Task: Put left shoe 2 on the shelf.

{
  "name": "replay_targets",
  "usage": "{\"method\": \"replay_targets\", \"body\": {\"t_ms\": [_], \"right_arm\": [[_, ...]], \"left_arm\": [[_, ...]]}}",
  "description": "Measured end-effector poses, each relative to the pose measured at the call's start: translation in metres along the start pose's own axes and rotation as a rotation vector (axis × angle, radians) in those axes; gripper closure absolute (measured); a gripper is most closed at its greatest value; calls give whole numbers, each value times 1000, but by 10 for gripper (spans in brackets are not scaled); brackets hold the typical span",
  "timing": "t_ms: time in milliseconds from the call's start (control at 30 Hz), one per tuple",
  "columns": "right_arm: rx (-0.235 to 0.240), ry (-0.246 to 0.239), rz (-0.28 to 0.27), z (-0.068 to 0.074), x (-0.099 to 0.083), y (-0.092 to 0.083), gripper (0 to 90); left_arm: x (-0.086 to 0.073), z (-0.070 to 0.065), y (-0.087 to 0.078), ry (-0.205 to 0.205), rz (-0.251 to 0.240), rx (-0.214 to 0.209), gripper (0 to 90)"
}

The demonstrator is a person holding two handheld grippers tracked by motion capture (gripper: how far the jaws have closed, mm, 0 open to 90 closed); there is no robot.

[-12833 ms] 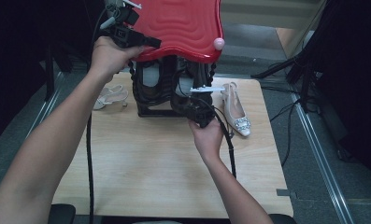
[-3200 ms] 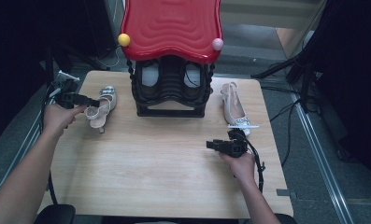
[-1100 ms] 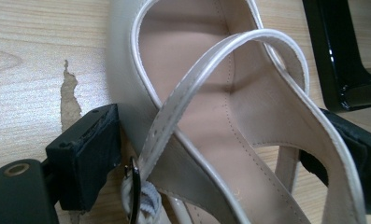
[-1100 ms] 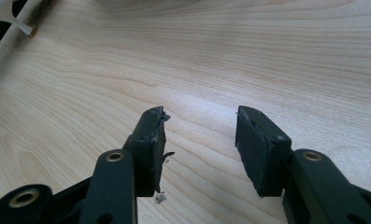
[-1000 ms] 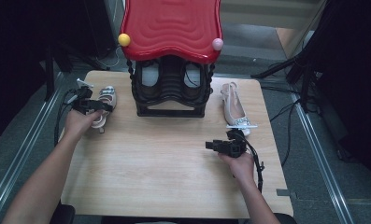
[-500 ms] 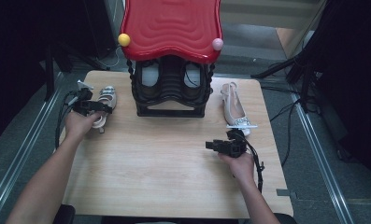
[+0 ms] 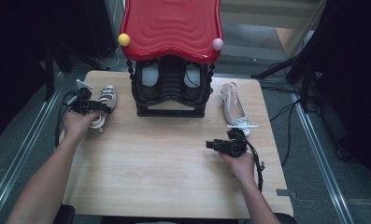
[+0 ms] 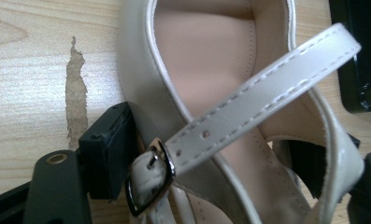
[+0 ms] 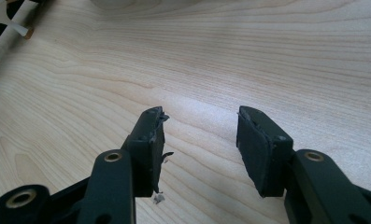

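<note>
Shoe [image 8: 211,93], light with a soft strap and stiff glossy heel, is straddled at its heel by the left gripper [image 7: 90,106], whose jaws have just been closing but are not yet clamped; the right gripper [image 9: 199,144] is held released above the worktop [image 7: 164,168].

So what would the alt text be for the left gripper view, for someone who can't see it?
Close-up of a beige slingback shoe lying on a pale wooden table, its heel end between the two black jaws of the left gripper, which have just been closing around it. The shoe's strap and small metal buckle cross the picture.

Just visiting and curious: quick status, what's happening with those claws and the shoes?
Left gripper jaws just closing around beige strappy heeled shoe. Right gripper open over wooden table. Black shoe rack close beside.
</note>
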State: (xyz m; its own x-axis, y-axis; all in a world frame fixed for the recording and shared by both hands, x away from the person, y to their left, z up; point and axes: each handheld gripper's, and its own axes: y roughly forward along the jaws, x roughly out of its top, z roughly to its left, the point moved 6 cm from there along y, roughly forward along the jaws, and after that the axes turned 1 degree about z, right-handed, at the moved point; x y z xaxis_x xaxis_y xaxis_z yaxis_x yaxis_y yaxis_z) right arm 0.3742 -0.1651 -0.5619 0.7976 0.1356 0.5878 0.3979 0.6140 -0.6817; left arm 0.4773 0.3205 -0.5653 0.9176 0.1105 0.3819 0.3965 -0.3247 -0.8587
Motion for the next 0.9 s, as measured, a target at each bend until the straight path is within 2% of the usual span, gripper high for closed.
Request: {"method": "replay_targets", "body": {"t_ms": [100, 167, 267, 367, 433, 533, 633, 667, 767, 900], "right_arm": [[-1, 0, -2, 0, 0, 0, 528], [0, 0, -1, 0, 0, 0, 528], [1, -4, 0, 0, 0, 0, 527], [0, -1, 0, 0, 0, 0, 527], [0, 0, 2, 0, 0, 0, 526], [0, -3, 1, 0, 0, 1, 527], [1, 1, 4, 1, 0, 1, 526], [0, 0, 3, 1, 0, 1, 526], [3, 0, 2, 0, 0, 0, 526], [4, 1, 2, 0, 0, 0, 526]], "left_arm": [[3, -1, -7, -6, -27, -28, 296], [4, -1, -11, 1, -45, -29, 345], [4, 1, -12, -3, -19, -29, 352], [4, 4, -13, -18, -14, -34, 355], [5, 2, -16, -36, -27, -53, 355], [10, 1, -24, -35, -39, -57, 355], [17, -2, -34, -57, -58, -85, 355], [19, -5, -38, -84, -67, -101, 355], [26, -10, -51, -52, -67, -81, 355], [37, -19, -69, -33, -92, -82, 355]]}}
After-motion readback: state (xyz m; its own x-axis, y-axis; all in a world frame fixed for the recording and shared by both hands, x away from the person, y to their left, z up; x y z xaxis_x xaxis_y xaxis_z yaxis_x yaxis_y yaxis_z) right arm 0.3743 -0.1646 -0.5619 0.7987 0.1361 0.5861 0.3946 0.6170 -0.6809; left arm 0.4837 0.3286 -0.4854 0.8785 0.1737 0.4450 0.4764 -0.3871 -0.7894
